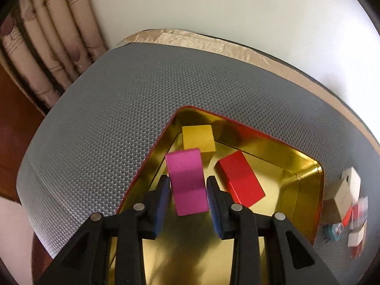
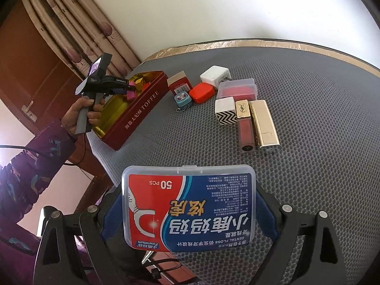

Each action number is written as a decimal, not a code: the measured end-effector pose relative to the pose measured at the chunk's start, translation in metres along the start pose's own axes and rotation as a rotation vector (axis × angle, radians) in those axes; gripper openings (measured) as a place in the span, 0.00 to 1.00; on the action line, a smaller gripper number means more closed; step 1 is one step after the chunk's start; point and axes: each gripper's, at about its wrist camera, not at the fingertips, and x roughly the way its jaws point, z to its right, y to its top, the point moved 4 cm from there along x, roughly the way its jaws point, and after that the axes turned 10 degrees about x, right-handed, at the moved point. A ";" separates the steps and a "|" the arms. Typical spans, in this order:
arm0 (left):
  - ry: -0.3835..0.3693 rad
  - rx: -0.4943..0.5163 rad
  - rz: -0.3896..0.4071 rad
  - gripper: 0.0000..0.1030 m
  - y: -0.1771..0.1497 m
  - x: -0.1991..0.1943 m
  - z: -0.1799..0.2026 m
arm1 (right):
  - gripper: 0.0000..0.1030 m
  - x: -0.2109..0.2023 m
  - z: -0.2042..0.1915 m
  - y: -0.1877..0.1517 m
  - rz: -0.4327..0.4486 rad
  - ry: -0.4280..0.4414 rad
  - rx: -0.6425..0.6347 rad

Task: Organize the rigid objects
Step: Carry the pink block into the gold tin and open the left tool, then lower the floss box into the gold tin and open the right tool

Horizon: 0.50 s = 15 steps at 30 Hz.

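Three blocks are already at the tin (image 1: 306,168): a yellow block (image 1: 198,140) in its far corner, a red block (image 1: 239,178) lying flat to the right, and a pink block (image 1: 187,180) gripped between the left gripper's (image 1: 188,190) fingers, hanging over the tin's gold floor just near of the yellow one. Release looks like the step in hand, though whether the pink block touches the floor I cannot tell. The right gripper (image 2: 190,211) has its fingers closed on a floss box (image 2: 188,207), a wide plastic case held above the grey bench (image 2: 308,154), well apart from the tin. Much is left, I judge: right of the tin lie a red carton (image 2: 179,84), a small teal case (image 2: 183,99), an orange case (image 2: 202,92), a white charger (image 2: 215,74), a clear box (image 2: 237,87), a zigzag cube (image 2: 225,110), a lip gloss (image 2: 244,123) and a gold lipstick (image 2: 264,123). Space in the tin's near half looks free; the red block's slant may crowd later pieces.
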 end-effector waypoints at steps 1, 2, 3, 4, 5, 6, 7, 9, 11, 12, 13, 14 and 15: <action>0.006 0.018 0.013 0.33 0.000 -0.003 0.002 | 0.88 0.001 -0.001 0.001 0.001 -0.002 0.001; 0.014 0.033 0.028 0.34 -0.001 -0.006 0.002 | 0.88 0.000 -0.003 0.001 0.002 -0.001 -0.002; 0.020 0.041 0.038 0.34 -0.002 -0.010 0.002 | 0.88 0.000 -0.005 0.002 0.003 0.000 -0.009; 0.016 0.041 0.048 0.35 -0.003 -0.016 0.001 | 0.88 0.001 -0.008 0.003 0.003 0.002 -0.016; 0.003 0.032 0.062 0.35 -0.004 -0.023 -0.001 | 0.88 0.001 -0.013 0.004 0.004 0.004 -0.026; -0.013 0.011 0.085 0.35 -0.008 -0.034 -0.004 | 0.88 0.002 -0.017 0.006 0.004 0.005 -0.033; -0.024 -0.009 0.102 0.35 -0.012 -0.042 -0.006 | 0.88 0.003 -0.022 0.008 0.004 0.010 -0.041; -0.061 -0.067 0.148 0.35 -0.026 -0.066 -0.011 | 0.88 0.005 -0.036 0.014 0.004 0.025 -0.066; -0.078 -0.142 0.181 0.38 -0.050 -0.093 -0.017 | 0.88 0.009 -0.054 0.021 0.006 0.035 -0.107; -0.082 -0.162 0.189 0.39 -0.059 -0.104 -0.019 | 0.88 0.012 -0.065 0.026 0.005 0.043 -0.133; -0.081 -0.189 0.201 0.40 -0.077 -0.116 -0.022 | 0.88 0.016 -0.075 0.030 0.003 0.050 -0.158; -0.075 -0.198 0.206 0.40 -0.085 -0.121 -0.024 | 0.88 0.019 -0.087 0.036 0.001 0.057 -0.187; -0.058 -0.207 0.214 0.40 -0.102 -0.130 -0.025 | 0.88 0.025 -0.100 0.043 0.000 0.064 -0.222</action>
